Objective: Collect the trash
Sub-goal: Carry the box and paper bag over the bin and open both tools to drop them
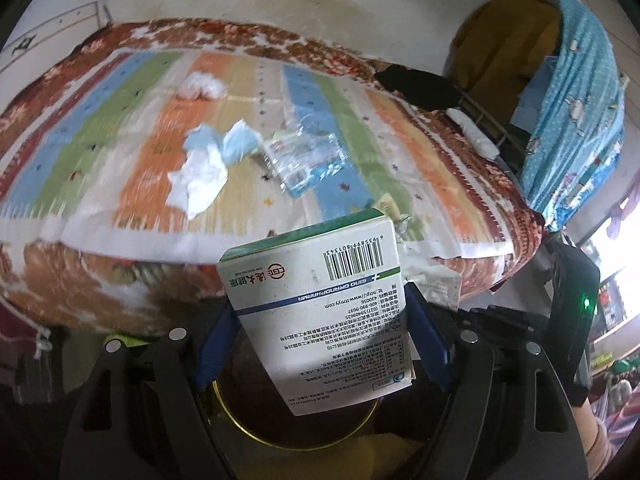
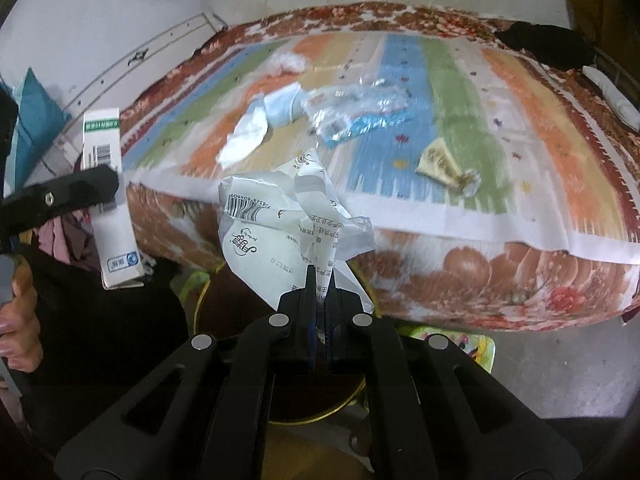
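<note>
Nearest, below both claws, a gold-rimmed bin [image 2: 208, 292] gapes; its dark inside shows what may be something yellow. The left gripper [image 1: 320, 320], jaws wide, clamps a white medicine box [image 1: 320, 300] above it. The right gripper [image 2: 319, 312], jaws together, pinches a crumpled white wrapper [image 2: 288, 220]. Beyond, tissues [image 2: 244, 140], a clear plastic bag [image 2: 356, 108] and a yellow scrap [image 2: 438, 164] lie on the striped bed [image 2: 520, 120].
</note>
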`<state>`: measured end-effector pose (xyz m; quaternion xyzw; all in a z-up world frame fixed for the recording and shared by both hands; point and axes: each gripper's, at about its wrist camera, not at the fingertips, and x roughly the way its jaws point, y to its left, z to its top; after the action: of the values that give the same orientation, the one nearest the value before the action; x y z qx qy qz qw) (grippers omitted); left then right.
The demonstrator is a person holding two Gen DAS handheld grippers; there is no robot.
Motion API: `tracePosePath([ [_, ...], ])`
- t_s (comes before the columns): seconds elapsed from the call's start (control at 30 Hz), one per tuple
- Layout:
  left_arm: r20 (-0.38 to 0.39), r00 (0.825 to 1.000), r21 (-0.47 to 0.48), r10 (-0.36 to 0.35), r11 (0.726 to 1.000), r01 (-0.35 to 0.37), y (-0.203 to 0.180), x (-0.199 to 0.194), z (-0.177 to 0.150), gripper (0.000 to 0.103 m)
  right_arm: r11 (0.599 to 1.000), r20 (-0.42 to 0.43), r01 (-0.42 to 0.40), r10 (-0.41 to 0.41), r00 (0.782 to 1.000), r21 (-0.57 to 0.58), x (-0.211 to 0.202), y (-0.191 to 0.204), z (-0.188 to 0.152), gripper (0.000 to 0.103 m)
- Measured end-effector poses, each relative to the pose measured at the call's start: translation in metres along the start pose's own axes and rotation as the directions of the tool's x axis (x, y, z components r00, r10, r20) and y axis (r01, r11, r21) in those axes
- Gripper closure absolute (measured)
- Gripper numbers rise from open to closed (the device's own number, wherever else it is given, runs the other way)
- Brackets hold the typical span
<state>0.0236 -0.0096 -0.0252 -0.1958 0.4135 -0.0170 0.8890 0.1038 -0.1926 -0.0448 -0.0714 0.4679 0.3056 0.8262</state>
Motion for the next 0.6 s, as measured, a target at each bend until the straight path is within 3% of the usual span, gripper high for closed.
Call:
tracePosePath([
  [0.33,-0.145,0.988,-0.112,0.051,0.991,-0.068,0.023,0.039,-0.021,0.026,1.000,-0.121,0.017,-0.015,0.993,0.017,0.029,0.001,-0.016,0.101],
  [0.53,-0.232,0.973,-0.194,0.009,0.980,-0.055,0.032,0.062,-0.032,0.026,0.999,-0.224,0.012,-0.004,0.975,0.035,0.060,0.004,-0.027,0.101],
  [0.6,-0.248,0.968,-0.184,0.035,0.979,-0.083,0.032,0.068,-0.035,0.026,0.999,-0.236,0.025,-0.016,0.972,0.033,0.066,0.005,-0.029,0.101],
])
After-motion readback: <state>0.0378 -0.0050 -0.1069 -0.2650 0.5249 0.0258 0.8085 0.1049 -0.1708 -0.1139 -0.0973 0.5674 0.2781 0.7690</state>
